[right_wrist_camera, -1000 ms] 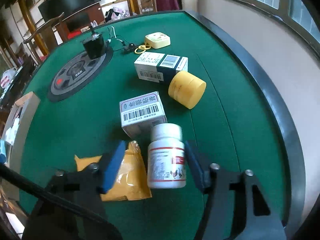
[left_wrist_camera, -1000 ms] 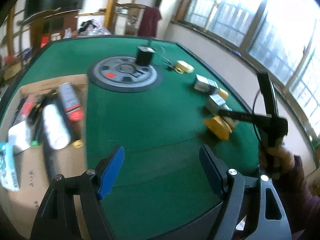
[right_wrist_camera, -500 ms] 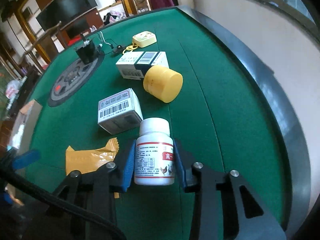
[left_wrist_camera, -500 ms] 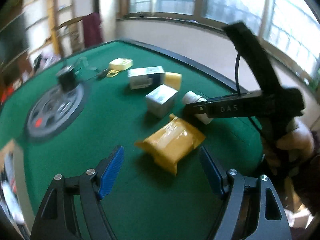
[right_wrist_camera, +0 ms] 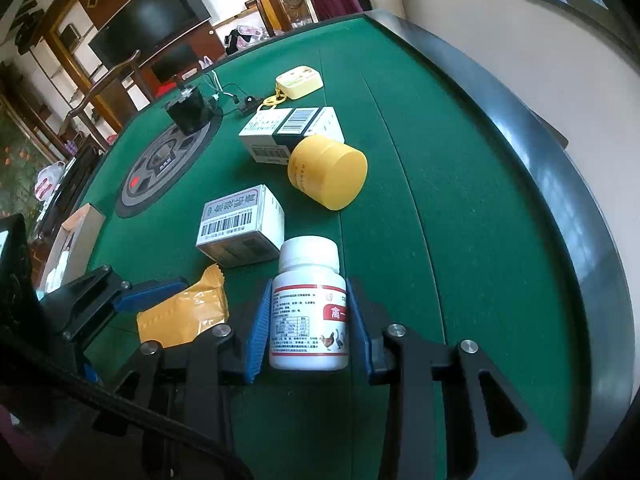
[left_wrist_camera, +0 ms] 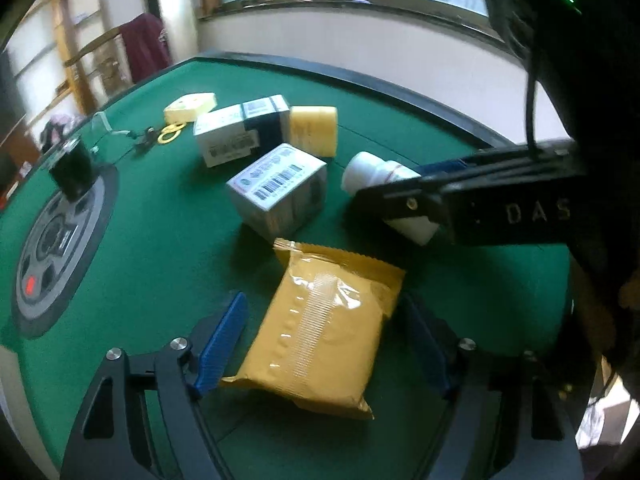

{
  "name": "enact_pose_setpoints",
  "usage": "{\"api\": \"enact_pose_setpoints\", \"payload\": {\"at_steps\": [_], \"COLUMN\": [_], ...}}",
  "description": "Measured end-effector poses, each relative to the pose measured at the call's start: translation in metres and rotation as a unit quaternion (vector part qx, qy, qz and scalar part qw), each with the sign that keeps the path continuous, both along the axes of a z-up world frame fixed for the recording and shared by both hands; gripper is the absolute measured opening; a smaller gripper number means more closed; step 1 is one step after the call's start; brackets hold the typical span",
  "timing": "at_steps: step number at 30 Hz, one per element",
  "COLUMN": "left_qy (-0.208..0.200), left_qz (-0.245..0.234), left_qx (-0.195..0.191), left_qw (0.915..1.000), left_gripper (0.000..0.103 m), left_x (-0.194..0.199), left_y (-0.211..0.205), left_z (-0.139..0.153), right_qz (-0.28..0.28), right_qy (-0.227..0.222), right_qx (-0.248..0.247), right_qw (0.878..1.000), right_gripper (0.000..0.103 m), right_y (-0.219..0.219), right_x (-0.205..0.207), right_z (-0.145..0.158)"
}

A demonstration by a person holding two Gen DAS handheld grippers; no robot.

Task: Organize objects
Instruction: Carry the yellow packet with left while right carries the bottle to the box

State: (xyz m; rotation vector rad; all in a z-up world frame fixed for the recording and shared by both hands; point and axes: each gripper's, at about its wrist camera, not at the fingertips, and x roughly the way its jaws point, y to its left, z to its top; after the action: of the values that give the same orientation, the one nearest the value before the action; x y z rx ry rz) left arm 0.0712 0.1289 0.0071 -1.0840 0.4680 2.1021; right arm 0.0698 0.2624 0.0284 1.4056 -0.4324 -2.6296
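Observation:
A yellow foil packet (left_wrist_camera: 324, 320) lies flat on the green table between the blue pads of my left gripper (left_wrist_camera: 322, 322). The jaws are closing, and the pads stand beside the packet's edges without clearly pressing it. A white pill bottle (right_wrist_camera: 308, 312) with a red-trimmed label lies on the felt, and my right gripper (right_wrist_camera: 309, 300) is shut on its sides. In the left wrist view the bottle's cap end (left_wrist_camera: 370, 170) sticks out past the right gripper's black frame. In the right wrist view the packet (right_wrist_camera: 184, 312) lies just left of the bottle.
Beyond the packet are a grey barcode box (left_wrist_camera: 280, 188), a yellow jar (left_wrist_camera: 312, 130) on its side, a white-and-navy box (left_wrist_camera: 240, 132) and a pale yellow gadget (left_wrist_camera: 192, 106). A black cube (left_wrist_camera: 72, 168) sits on a grey disc (left_wrist_camera: 52, 248). A cardboard box (right_wrist_camera: 80, 228) stands left; the raised rim (right_wrist_camera: 540, 184) curves right.
My left gripper swung right across the table and came down around the yellow packet, its jaws narrowing. My right gripper closed from open onto the white bottle.

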Motion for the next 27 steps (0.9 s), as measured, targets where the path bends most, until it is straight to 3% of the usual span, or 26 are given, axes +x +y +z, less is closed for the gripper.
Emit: {"api": "enact_pose_setpoints", "payload": {"at_steps": [1,3,10,16,20,27], "left_qy": [0.002,-0.012,-0.028,-0.022,-0.013,0.003], "left_qz": [0.006,0.016,0.059,0.097,0.133,0.217], "left_qx": [0.005,0.015,0.06,0.108,0.144,0.172], "left_qw": [1.0,0.9997,0.9961,0.9892,0.9806,0.9609], "left_gripper": [0.044,0.04,0.038,0.039,0.039,0.039], "left_x": [0.0,-0.002,0.006,0.013,0.019,0.033], "left_y": [-0.002,-0.006,-0.039,-0.075,-0.111,-0.191], "left_z": [0.002,0.005,0.021,0.043,0.06,0.07], "right_qz": [-0.001,-0.002,0.008,0.022,0.043,0.101], "right_qy": [0.0,0.0,-0.005,-0.014,-0.013,-0.012], "right_qx": [0.001,0.004,-0.002,-0.07,-0.11,-0.129], "right_qw": [1.0,1.0,1.0,0.997,0.993,0.986], "right_gripper": [0.033,0.033,0.033,0.033,0.033,0.033], "right_y": [0.0,-0.002,-0.009,-0.016,-0.032,-0.092], "right_x": [-0.001,-0.001,0.001,0.003,0.003,-0.002], "right_z": [0.0,0.0,-0.001,0.0,0.008,0.025]}}
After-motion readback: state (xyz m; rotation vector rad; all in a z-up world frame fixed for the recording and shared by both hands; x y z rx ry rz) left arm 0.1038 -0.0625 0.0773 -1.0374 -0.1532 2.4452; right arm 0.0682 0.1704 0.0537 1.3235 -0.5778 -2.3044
